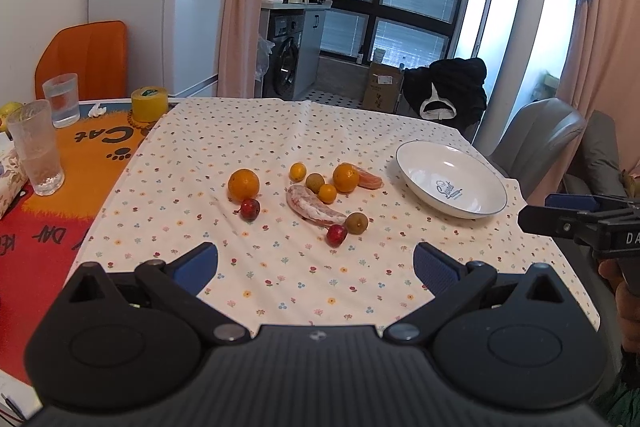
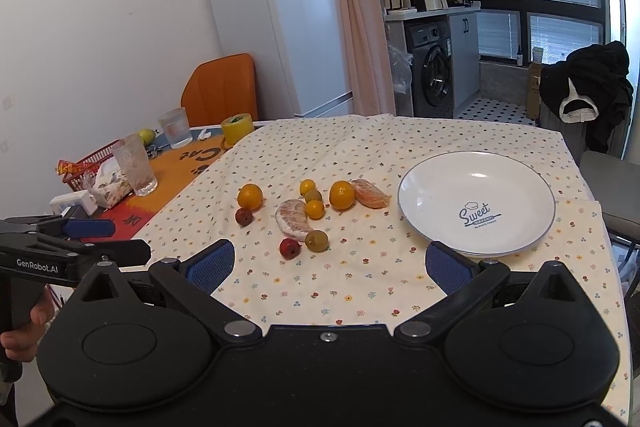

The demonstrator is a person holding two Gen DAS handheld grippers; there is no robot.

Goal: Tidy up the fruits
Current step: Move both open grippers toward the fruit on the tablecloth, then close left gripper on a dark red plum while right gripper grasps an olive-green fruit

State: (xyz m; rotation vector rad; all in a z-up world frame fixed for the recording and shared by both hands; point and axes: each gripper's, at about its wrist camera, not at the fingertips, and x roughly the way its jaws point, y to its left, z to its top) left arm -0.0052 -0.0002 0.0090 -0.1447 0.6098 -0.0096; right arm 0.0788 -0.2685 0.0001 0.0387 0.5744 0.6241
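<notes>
On the flowered cloth [image 2: 360,147] that covers the near part of the table, everything we must sort lies in a loose cluster, and the white plate [image 2: 424,171] marked "Sweet" stands bare to the right of it, apart from the fruit. We judge it the likely home for the fruit, though nothing in view says so.

We hold both tools back from the fruit, above the near edge. Our left gripper [image 1: 316,269] is spread wide with nothing between its blue pads [image 1: 196,267]; our right gripper [image 2: 330,265] is likewise wide and holds nothing.

Largest first: the peeled pale segment cluster [image 2: 294,221] curves in the middle of the group, and a peeled orange wedge [image 2: 372,197] lies touching one mandarin [image 2: 342,194]. Both look soft and moist, so we would close gently across the thickest part, or they may tear or squash. The other mandarin [image 2: 250,197] sits at the left; these two seem firm with a springy rind, and we would take them across the widest girth. The two small kumquats [image 2: 315,209], the two greenish-brown round fruits [image 2: 317,241] and the two small red fruits [image 2: 290,247] look light, smooth and apt to roll; we would centre the pads on each and mind the neighbours, since several touch.
</notes>
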